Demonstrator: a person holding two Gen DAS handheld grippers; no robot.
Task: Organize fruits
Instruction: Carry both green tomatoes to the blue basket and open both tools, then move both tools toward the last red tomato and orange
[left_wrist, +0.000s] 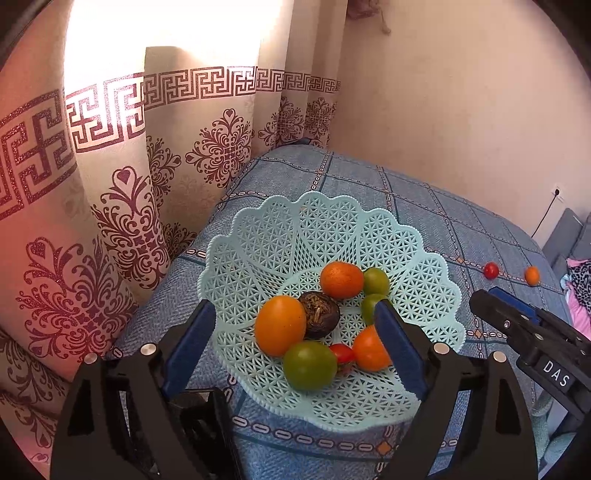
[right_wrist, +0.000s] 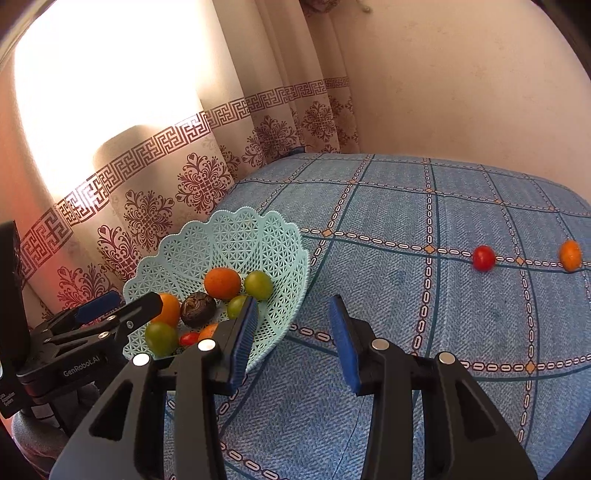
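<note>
Both grippers are spread wide and carry nothing: the left gripper (left_wrist: 295, 325) hangs over the near side of the basket (left_wrist: 258, 236), and the right gripper (right_wrist: 293, 325) hovers above the blue checked cloth (right_wrist: 406, 206) just beside the basket's rim.

Two fruits lie out on the cloth, well apart from the basket: a small red tomato (right_wrist: 484, 257) and, near it, a small orange fruit (right_wrist: 570, 254). Both are round and sit on a soft, bulging surface, so a clumsy approach could nudge either one into rolling away towards the edge. Squeezing the tomato too hard might split it.

Inside the pale lattice basket lie several orange fruits, the biggest being a large orange (left_wrist: 280, 325). There are green ones too, including a green tomato (left_wrist: 309, 365). Among them sit a dark brown round thing (left_wrist: 319, 314) and a tiny red tomato (left_wrist: 341, 352). Dropping more in from a height could knock that pile about.
</note>
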